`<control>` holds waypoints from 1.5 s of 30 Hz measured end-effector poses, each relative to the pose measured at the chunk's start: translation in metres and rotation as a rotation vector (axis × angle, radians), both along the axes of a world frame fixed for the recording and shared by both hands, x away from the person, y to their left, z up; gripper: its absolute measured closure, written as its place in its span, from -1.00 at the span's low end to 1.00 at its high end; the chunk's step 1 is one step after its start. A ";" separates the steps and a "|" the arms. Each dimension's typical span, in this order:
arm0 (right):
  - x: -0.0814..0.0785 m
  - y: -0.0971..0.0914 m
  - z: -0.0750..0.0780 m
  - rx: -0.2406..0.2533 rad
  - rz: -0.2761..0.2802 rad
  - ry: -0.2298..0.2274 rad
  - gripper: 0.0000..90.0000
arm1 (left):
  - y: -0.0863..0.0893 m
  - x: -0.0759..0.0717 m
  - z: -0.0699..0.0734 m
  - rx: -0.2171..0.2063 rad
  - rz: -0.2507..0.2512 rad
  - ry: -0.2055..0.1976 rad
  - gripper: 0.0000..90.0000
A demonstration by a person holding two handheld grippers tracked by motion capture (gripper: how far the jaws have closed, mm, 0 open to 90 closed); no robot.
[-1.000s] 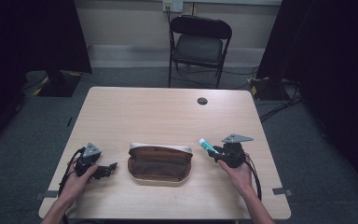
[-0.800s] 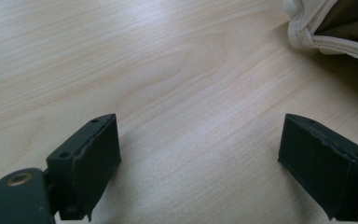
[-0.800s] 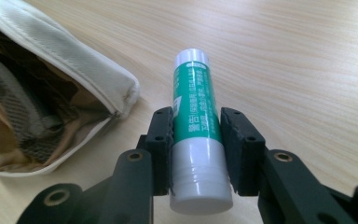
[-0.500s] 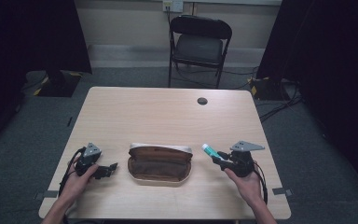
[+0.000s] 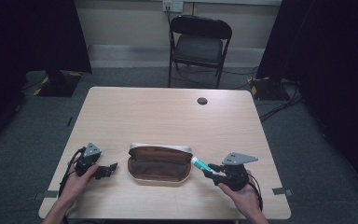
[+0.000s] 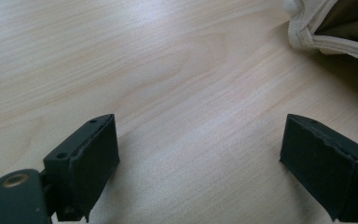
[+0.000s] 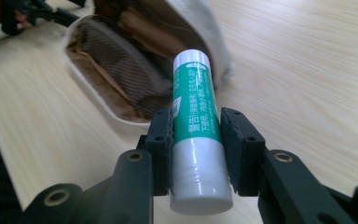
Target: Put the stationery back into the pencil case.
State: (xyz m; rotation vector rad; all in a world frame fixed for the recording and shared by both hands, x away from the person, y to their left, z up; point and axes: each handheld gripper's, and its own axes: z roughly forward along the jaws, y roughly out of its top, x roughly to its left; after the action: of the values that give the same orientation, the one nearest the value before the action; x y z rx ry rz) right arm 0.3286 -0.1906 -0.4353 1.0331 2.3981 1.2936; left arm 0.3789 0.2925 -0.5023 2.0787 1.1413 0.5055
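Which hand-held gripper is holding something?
The right hand-held gripper: it clamps a green-and-white glue stick. The left hand-held gripper is open over bare table.

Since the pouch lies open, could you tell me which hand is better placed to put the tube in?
Right. The right gripper already clamps the tube, its tip aimed at the pouch mouth. The left gripper is open, over bare table.
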 end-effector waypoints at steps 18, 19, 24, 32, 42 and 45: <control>0.008 0.080 0.007 -0.010 0.168 -0.051 0.47 | 0.001 0.000 0.001 0.015 -0.004 0.000 -0.77; 0.009 0.084 0.006 -0.014 0.176 -0.050 0.47 | 0.001 0.000 0.001 0.015 -0.004 0.001 -0.77; 0.017 0.105 0.004 -0.020 0.211 -0.050 0.47 | 0.000 0.000 0.001 0.014 -0.003 -0.001 -0.77; 0.036 0.135 -0.002 -0.040 0.208 -0.021 0.47 | 0.000 0.000 0.000 0.013 -0.004 0.000 -0.77; 0.054 0.148 -0.015 -0.064 0.189 -0.004 0.46 | -0.001 -0.001 0.000 -0.003 -0.006 0.004 -0.77; 0.055 0.147 -0.016 -0.067 0.183 0.001 0.46 | -0.001 -0.001 0.000 -0.003 -0.006 0.004 -0.77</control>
State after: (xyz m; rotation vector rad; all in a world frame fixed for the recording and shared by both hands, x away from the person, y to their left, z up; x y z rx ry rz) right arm 0.3832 -0.0432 -0.4514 0.8122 2.5682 1.2582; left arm 0.3782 0.2919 -0.5024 2.0811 1.1367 0.4964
